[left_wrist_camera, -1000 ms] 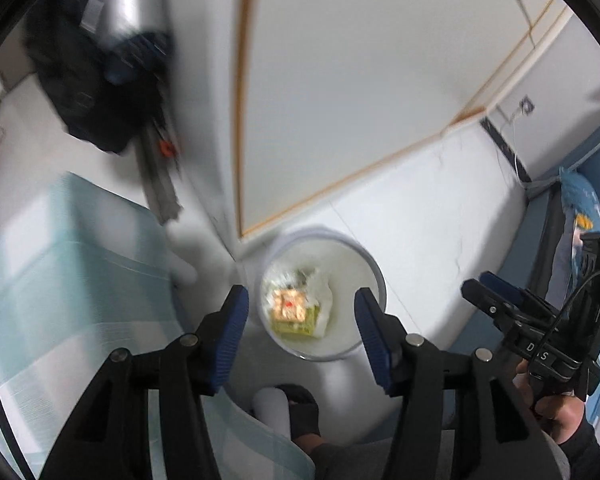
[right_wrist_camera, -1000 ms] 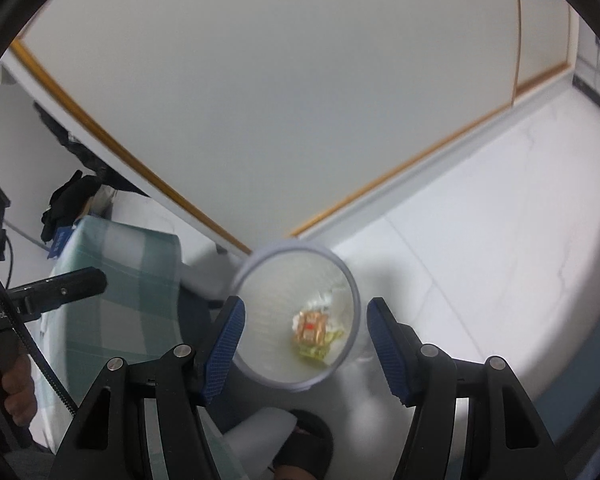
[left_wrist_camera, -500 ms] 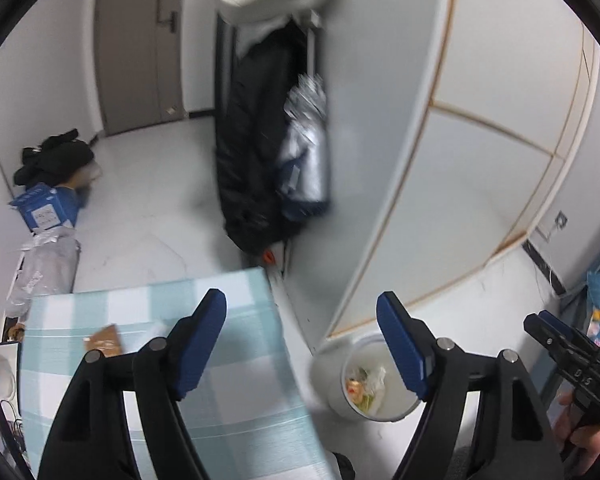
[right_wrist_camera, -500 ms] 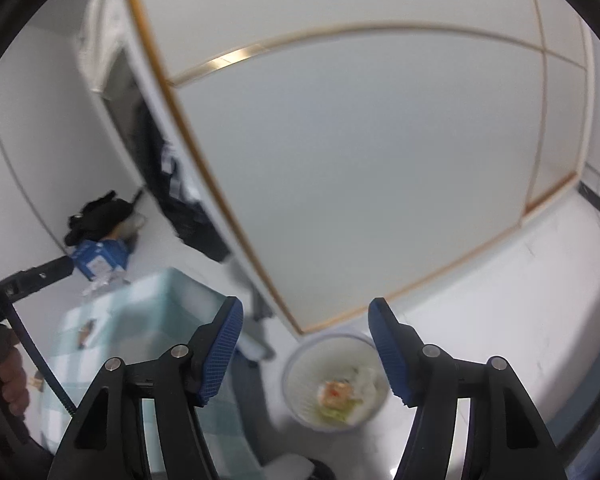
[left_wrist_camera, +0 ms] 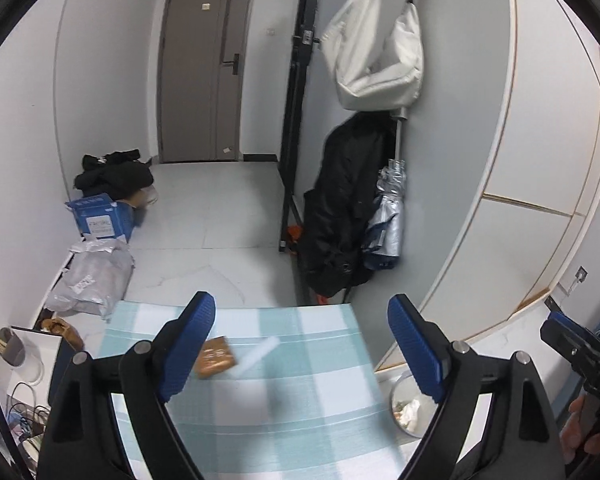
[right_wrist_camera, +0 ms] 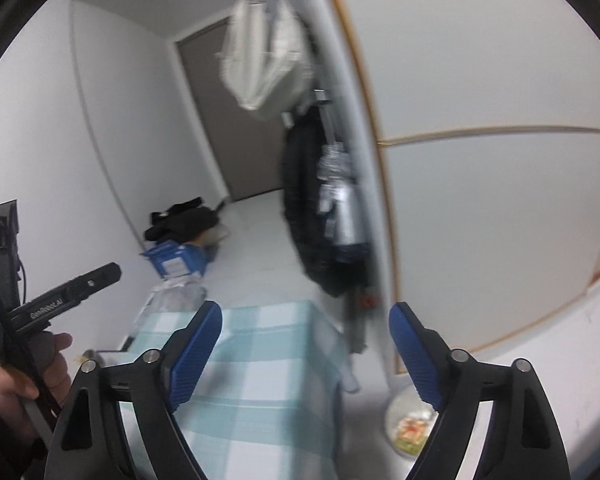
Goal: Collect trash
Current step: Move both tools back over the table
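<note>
Bin lower right, wrappers seen inside | worktop: brown packet | left claw, right claw: just widened, spread, nothing held

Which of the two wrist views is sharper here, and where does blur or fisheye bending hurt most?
Left wrist view: mostly sharp; the brown packet on the checked tablecloth is readable, the white strip beside it smeared, the wardrobe edge bowed. Right wrist view: motion-blurred throughout; the hanging white bag is streaked, and the bin is soft.
</note>
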Demonstrator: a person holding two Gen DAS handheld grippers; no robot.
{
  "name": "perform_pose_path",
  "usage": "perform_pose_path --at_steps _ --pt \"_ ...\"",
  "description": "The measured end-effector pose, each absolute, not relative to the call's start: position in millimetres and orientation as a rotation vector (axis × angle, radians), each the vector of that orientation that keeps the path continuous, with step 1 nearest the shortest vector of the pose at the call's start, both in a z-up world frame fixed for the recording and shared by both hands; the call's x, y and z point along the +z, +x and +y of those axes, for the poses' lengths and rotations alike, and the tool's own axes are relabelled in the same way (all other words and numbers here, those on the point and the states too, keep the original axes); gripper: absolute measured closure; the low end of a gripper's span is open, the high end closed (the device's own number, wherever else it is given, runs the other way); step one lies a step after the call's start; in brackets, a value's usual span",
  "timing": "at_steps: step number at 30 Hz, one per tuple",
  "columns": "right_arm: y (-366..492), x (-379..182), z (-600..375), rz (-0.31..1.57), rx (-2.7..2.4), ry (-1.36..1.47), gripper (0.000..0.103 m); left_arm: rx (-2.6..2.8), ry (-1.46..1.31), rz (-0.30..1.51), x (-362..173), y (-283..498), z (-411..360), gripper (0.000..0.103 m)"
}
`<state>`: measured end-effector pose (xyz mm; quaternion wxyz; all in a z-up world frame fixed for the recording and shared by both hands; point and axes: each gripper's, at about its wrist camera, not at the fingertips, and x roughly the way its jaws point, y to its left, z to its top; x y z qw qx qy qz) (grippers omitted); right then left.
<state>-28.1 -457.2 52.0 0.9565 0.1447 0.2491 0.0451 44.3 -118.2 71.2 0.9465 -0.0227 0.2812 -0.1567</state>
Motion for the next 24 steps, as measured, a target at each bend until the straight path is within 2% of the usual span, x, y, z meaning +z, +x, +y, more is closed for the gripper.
perform_pose_path --at_steps 6,7,9,10,24 --pt "-23 58 -402 0.471 0.164 0.24 0.006 -0.239 -0.091 0.533 67 39 -78 0.017" --pt "-22 59 -391 0.466 0.173 0.225 0.005 -0.228 -0.099 0.531 65 39 -71 0.016" --pt "-18 56 -369 0.461 0.199 0.192 0.001 -0.199 -0.113 0.539 59 43 -59 0.007" --pt "-16 55 -362 0.459 0.206 0.181 0.0 -0.185 -0.117 0.541 57 44 -55 0.007" --pt "46 4 -284 0.634 0.291 0.04 0.0 -0.068 -0.166 0.606 5 68 5 0.006"
